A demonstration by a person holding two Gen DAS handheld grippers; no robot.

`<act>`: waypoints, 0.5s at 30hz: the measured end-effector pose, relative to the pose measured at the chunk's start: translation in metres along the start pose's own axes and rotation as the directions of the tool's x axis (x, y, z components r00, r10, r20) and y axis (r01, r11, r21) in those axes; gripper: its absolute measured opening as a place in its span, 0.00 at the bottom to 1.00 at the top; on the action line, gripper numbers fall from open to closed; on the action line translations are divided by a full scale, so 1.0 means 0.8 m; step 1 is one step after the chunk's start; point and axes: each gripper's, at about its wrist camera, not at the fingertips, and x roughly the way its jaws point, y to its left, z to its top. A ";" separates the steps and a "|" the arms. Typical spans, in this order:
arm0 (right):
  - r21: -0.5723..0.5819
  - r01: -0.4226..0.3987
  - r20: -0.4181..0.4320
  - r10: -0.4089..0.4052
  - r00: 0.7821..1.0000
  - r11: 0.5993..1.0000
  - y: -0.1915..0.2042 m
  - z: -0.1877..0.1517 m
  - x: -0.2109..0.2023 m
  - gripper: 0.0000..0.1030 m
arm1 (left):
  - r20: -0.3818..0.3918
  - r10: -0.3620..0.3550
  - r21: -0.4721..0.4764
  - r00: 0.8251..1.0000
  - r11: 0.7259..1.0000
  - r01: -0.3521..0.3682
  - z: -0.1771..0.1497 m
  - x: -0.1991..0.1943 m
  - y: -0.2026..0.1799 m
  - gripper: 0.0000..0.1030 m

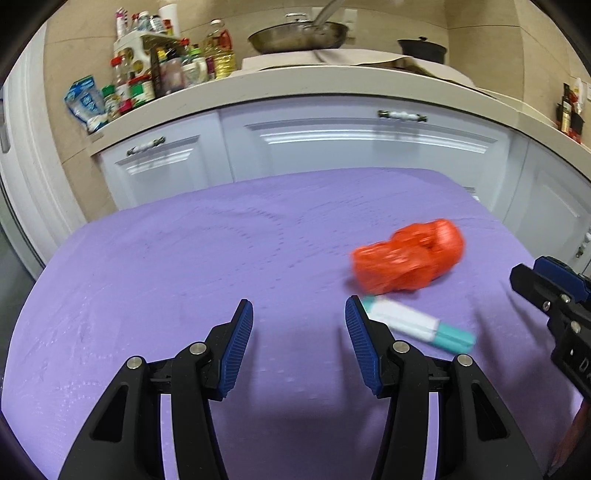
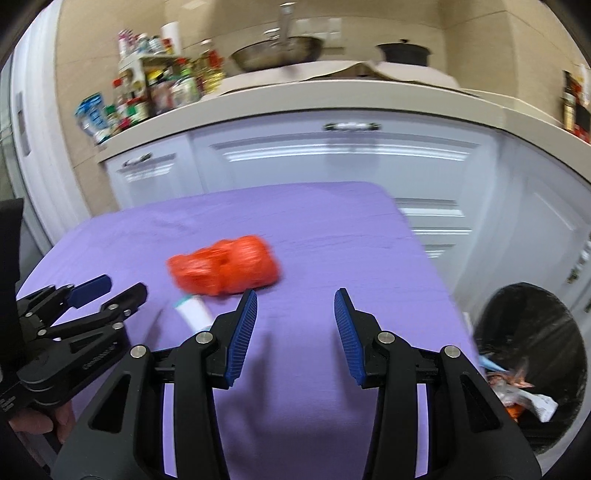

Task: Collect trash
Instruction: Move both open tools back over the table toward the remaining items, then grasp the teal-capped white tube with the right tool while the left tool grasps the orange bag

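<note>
A crumpled orange plastic bag lies on the purple tablecloth. In front of it lies a white and teal tube. My left gripper is open with nothing between its fingers; its right finger tip sits just left of the tube's end. That left gripper also shows at the left of the right wrist view. My right gripper is open and empty, right of the bag and tube; it shows at the right edge of the left wrist view.
A black-lined trash bin holding wrappers stands beside the table's right edge. White cabinets with a counter of bottles, a pan and a black pot stand beyond the table. A hand holds the left gripper.
</note>
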 end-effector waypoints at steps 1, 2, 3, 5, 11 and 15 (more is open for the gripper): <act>-0.010 -0.009 -0.007 0.009 1.000 1.000 0.007 -0.001 0.003 0.41 | -0.004 0.002 -0.006 1.000 1.000 -0.002 -0.001 0.001 0.008 0.50; -0.022 -0.018 -0.015 0.017 1.000 1.000 0.017 -0.001 0.006 0.41 | -0.006 0.004 -0.010 1.000 1.000 -0.004 -0.002 0.002 0.013 0.50; -0.035 -0.028 -0.024 0.027 0.999 0.999 0.026 -0.002 0.009 0.41 | -0.009 0.005 -0.018 1.000 1.000 -0.005 -0.002 0.002 0.020 0.50; -0.056 -0.042 -0.041 0.040 0.998 0.998 0.039 -0.004 0.013 0.41 | -0.011 0.006 -0.029 1.000 1.000 -0.007 -0.002 0.004 0.031 0.50; -0.101 -0.076 -0.114 0.065 0.991 0.992 0.067 -0.006 0.030 0.41 | -0.017 -0.001 -0.044 1.000 0.999 0.000 -0.002 0.007 0.047 0.50; -0.111 -0.082 -0.175 0.062 0.983 0.990 0.071 -0.009 0.043 0.41 | -0.018 -0.017 -0.042 1.000 0.999 0.016 -0.003 0.008 0.048 0.50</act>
